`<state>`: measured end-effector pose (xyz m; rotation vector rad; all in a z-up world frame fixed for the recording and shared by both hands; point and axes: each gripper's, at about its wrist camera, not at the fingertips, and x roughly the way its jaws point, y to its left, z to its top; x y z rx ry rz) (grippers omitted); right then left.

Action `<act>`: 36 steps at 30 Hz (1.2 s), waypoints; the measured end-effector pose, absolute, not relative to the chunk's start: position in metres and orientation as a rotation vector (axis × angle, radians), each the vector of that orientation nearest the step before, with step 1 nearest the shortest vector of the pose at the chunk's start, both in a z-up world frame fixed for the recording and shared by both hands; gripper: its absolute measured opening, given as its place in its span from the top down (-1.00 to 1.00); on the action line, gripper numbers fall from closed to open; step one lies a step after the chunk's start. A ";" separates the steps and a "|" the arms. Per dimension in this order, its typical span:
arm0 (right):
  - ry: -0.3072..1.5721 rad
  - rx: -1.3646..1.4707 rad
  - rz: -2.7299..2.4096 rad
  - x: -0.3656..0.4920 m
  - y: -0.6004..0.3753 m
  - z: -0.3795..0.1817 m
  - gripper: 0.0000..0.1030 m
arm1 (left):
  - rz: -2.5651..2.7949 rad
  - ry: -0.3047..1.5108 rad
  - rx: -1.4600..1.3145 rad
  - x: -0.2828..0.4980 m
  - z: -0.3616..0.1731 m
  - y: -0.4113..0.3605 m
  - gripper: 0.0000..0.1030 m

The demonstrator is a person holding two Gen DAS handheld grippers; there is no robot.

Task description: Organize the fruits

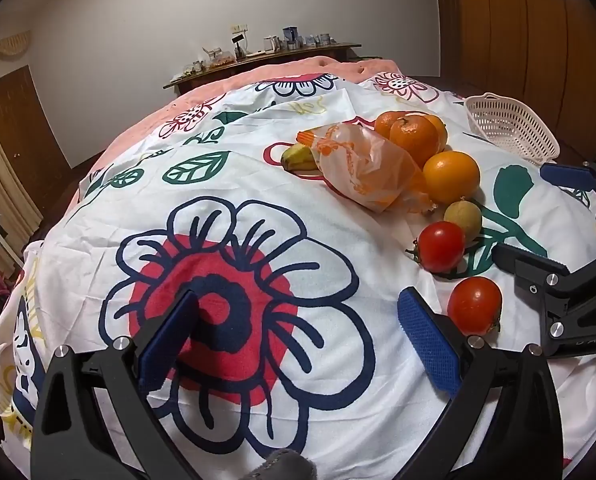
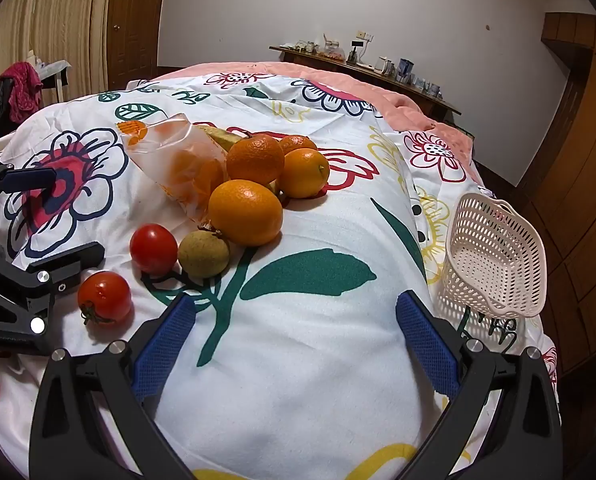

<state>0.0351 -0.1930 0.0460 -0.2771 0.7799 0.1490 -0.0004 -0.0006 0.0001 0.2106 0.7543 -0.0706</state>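
- You are at the start of the task: no fruit is in the basket yet. It stands empty at 3 o'clock in the right view.
- Your left claw is wide open and holds nothing. Your right claw is the same.
- The two tomatoes lie at 9 o'clock of the right claw, and the oranges at 11 o'clock, beside a plastic bag.
- Next, I think, you bring one claw around the near tomato and close gently, because it can roll on the soft bed cover.
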 end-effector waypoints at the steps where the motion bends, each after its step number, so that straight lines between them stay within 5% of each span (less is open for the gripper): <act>1: 0.779 -0.277 0.149 0.035 -0.193 0.046 -0.91 | -0.071 0.755 0.210 0.000 0.000 0.000 -0.96; 36: 0.836 -0.284 0.146 0.042 -0.191 0.047 -0.91 | -0.073 0.765 0.208 -0.001 0.000 -0.001 -0.96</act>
